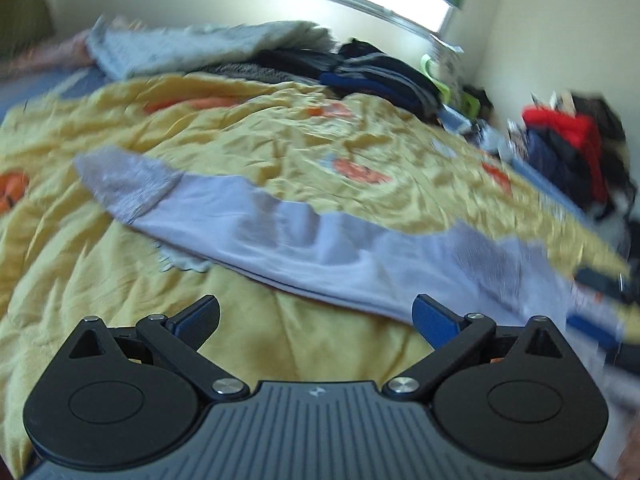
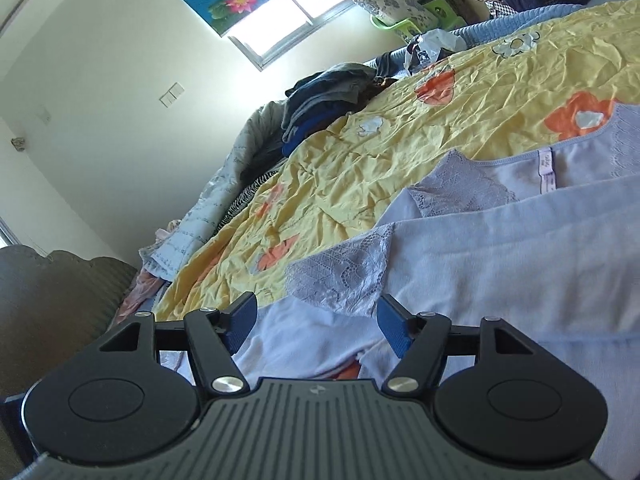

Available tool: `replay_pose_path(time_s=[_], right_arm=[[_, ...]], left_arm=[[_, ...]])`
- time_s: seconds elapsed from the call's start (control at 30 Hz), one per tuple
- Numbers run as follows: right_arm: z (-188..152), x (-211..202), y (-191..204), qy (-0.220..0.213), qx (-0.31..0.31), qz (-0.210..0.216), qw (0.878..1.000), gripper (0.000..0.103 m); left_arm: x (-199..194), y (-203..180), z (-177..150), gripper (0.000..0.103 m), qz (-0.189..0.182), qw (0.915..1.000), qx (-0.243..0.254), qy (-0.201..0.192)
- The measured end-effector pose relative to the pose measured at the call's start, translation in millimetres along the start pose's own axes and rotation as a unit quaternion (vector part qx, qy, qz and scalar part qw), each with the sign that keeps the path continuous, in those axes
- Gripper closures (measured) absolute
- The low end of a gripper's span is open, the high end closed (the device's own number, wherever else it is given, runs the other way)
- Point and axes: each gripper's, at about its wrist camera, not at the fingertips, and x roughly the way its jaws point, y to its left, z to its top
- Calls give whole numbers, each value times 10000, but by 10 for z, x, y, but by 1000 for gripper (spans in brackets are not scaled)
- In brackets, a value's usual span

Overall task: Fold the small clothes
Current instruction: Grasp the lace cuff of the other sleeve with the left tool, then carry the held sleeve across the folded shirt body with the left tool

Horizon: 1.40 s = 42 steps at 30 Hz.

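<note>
A pale lilac garment [image 1: 304,240] with lace trim lies spread on a yellow flowered quilt [image 1: 248,136]. My left gripper [image 1: 316,320] is open and empty, just short of the garment's near edge. In the right wrist view the same garment [image 2: 500,248] fills the right half, with lace panels [image 2: 344,276] and a label [image 2: 546,176]. My right gripper [image 2: 316,324] is open, its blue pads [image 2: 394,330] either side of a fold of the garment. The other gripper shows blurred at the left view's right edge [image 1: 600,280].
A pile of dark folded clothes [image 1: 384,76] and a grey-blue blanket [image 1: 208,48] lie at the far side of the bed. Red and dark clothes [image 1: 568,144] are heaped at the right. A green stool [image 2: 404,26], a window [image 2: 296,16] and a headboard [image 2: 60,304] are around.
</note>
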Motion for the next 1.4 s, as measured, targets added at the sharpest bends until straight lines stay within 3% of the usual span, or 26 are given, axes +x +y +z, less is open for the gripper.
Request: replay_pose_path(time_s=[0.1,0.2,0.27,0.33,0.57,0.9,0.97,1.03,1.13,1.2,1.4], right_arm=[[-73,-82,-14,-17,123,49,9999,36],[-132,-145,-20,-22,219,74,9997,36],[-160,-178,-3,-29,181,49,9998,36],[-175,-197,12,-31,159,53,9999,35],[-234,-228,7,-31,205,-7,9998,34],[-321,-317,97,40,-212,-176,9996,34],[-330,-340,117,46,-260,-165,9995,34],[-339,-359,117,55,-251,-135,9996,34],[-354,-383,108,60,-260,-163,9995,34],[-360,-396,96,58,-241,-157,9996,34],[-366,-463,35,-22,-204,-240,9995,34]], left_arm=[[26,364,70,0,-377,9952,-900,-103],[131,691,134,0,-766,9837,-1628,0],[218,909,148,0,-1054,9708,-2153,53],[299,1124,146,0,-1439,9520,-2702,-20],[514,1355,364,0,-1780,9340,-3091,-203],[779,1346,619,3,-1557,9333,-3209,-423],[819,1348,636,19,-1355,9348,-3262,-368],[876,1382,604,62,-1025,9359,-3362,-223],[935,1452,536,87,-936,9314,-3512,-165],[943,1444,523,95,-820,9365,-3406,-148],[815,1235,558,99,-506,9630,-2622,-371]])
